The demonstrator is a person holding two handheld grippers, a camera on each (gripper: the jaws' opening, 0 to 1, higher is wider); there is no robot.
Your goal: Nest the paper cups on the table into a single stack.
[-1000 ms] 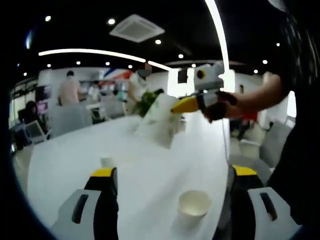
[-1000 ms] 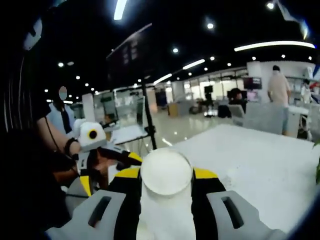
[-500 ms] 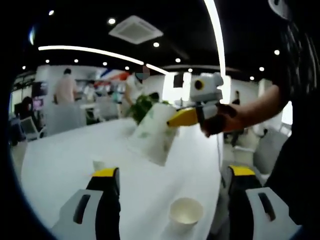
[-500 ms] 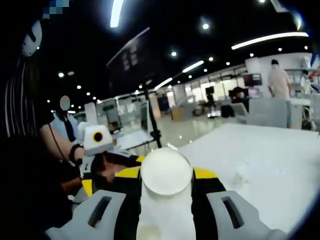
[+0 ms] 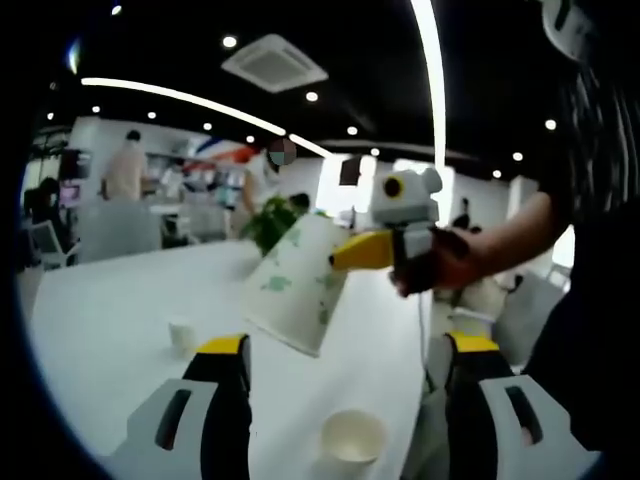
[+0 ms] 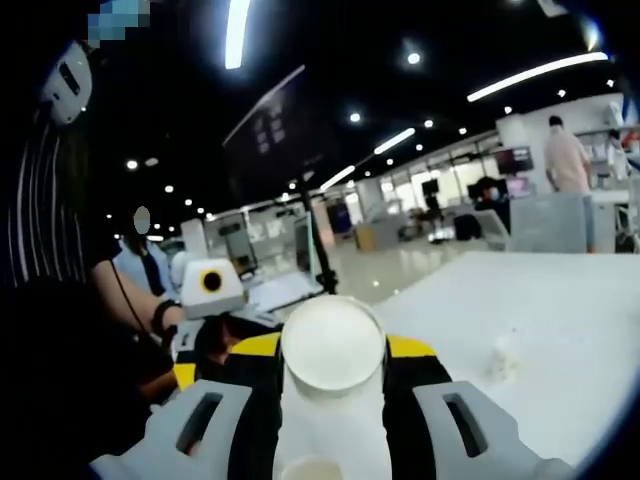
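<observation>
Over the white table, the right gripper clamps a cup with a green leafy print, tilted mouth-down above an upright cup standing between the left gripper's wide-apart, empty jaws. It should level first, then lower straight in. A small cup waits far left. No writing is readable.
</observation>
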